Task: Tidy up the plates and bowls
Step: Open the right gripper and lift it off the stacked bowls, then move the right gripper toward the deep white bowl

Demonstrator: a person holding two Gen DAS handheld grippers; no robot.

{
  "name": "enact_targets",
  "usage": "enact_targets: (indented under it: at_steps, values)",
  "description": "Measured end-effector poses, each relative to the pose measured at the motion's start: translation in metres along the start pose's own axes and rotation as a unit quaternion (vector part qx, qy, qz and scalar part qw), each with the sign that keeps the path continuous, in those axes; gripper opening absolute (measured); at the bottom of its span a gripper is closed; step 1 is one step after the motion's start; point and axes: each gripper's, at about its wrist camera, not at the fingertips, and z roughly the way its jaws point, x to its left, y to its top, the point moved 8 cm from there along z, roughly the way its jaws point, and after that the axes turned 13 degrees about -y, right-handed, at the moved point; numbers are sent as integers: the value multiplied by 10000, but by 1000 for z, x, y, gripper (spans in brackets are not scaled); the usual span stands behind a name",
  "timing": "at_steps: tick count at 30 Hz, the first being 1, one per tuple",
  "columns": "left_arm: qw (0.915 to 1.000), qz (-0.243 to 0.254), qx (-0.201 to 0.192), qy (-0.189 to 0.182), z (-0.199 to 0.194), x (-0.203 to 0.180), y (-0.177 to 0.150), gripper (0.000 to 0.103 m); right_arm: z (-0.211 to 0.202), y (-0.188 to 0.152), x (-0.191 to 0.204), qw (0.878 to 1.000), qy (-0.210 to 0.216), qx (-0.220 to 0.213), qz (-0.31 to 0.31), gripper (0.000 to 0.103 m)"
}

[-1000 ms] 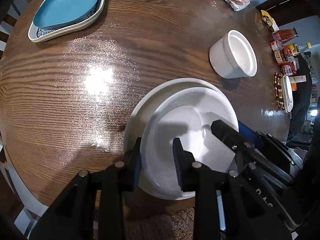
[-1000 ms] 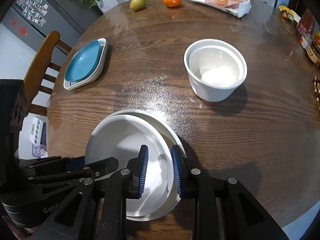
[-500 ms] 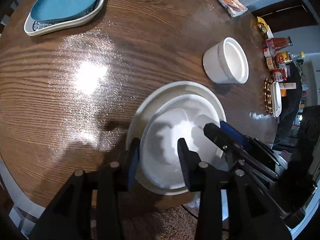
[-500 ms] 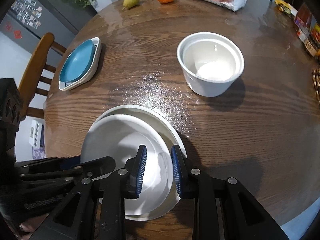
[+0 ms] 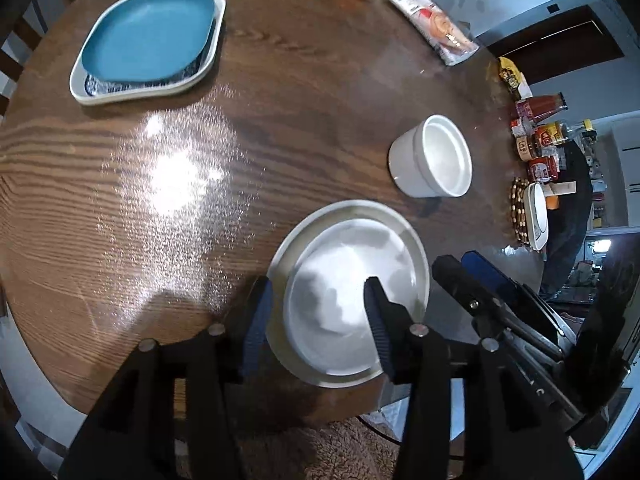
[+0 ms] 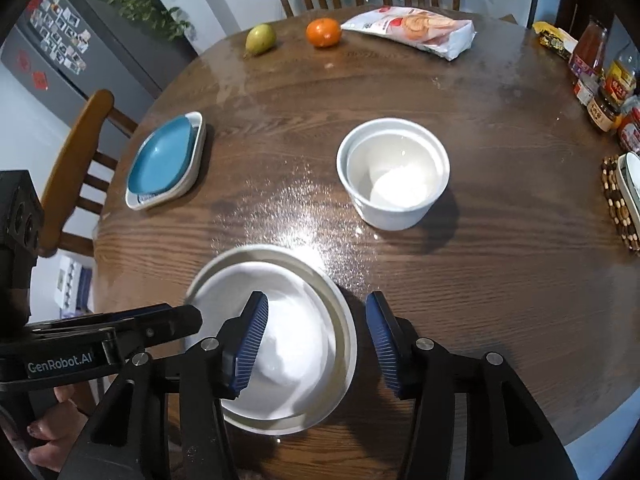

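White plate stack sits at the near table edge: smaller plate nested on the larger plate. Left claw jaws opening, spread across the stack's left rim, pads clear of it, nothing pinched. Right claw jaws opening too, straddling the right rim, one pad over the plate, other over bare table; not gripping. Both claws hover just above the stack, angled steeply down.

Around: white ramekin bowl stands upright beyond the stack to the right, well apart. Blue plate lies on a white squarish dish at far left, near a chair. Far edge: pear, orange, snack bag. Right edge: sauce jars, beaded trivet carrying a white dish. Space between the stack and the ramekin is bare wood.
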Motion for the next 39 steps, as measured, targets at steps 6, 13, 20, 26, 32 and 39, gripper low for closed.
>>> enact_targets:
  at_steps: [6,13,20,26,32,39]
  values:
    - [9997,178,-130,80,-5,-5,4,58,-4,3,-6,9998,73,-73,158,59]
    - [9996,176,-205,121,-9,-2,10,70,-5,4,-16,9994,92,-76,333,60]
    - [9995,156,-236,153,-11,-3,14,73,-6,4,-24,9986,158,-87,499,60]
    - [9992,155,-367,96,-21,-4,20,75,-10,5,-34,9972,239,-164,683,74]
    - [9990,109,-424,49,-26,-5,26,76,-12,8,-48,9952,258,-182,932,74]
    - [9985,305,-432,163,-20,-8,38,76,-12,13,-61,9936,245,-198,1081,74]
